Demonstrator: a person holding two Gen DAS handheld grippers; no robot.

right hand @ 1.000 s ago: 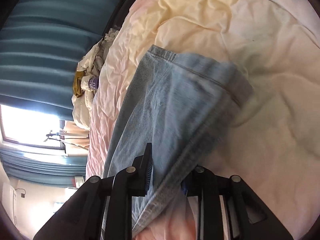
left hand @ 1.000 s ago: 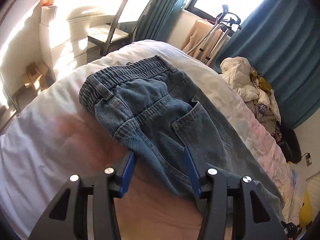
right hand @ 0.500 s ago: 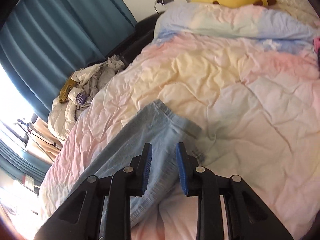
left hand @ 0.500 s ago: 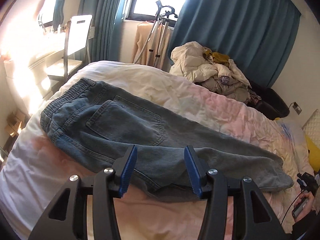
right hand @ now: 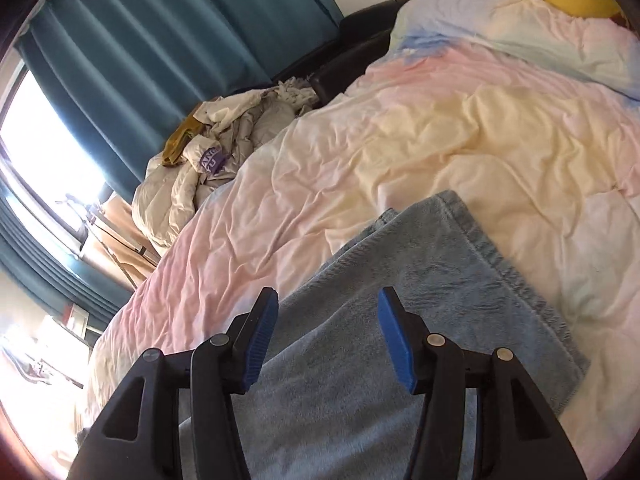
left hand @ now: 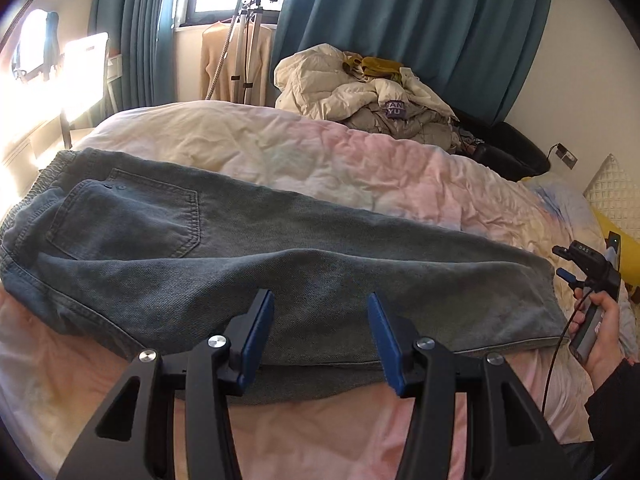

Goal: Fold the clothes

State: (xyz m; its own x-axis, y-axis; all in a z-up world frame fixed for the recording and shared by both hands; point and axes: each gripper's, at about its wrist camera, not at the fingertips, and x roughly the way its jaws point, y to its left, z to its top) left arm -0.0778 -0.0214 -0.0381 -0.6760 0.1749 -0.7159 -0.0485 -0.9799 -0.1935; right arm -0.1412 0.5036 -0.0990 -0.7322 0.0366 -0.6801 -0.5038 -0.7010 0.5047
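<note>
Jeans (left hand: pixel 248 264): lie flat along the near side of the bed (left hand: pixel 360 168), folded lengthwise with one leg on the other, back pocket up; waistband at the left, hems at the right.
Why laid so: judged, the long narrow strip is ready for a crosswise fold, hems carried toward the waistband.
Left hand-held gripper (left hand: pixel 320 332): jaws spread wide, holding nothing, poised over the near long edge of the jeans about mid-leg.
Right hand-held gripper (right hand: pixel 326 332): also spread and empty, above the lower leg, with the hem (right hand: pixel 516 280) ahead and to its right.
Person's hand (left hand: pixel 600 332): seen at the hem end, gripping the right tool's handle.
Edges: the near long edge sits close to the bed's front; the hem lies flat and free to be pinched.
Open room: bare rumpled duvet beyond the jeans and past the hems toward the pillow (right hand: pixel 520 12); the heap of clothes (left hand: pixel 368 96) lies off the bed's far side, well apart.
</note>
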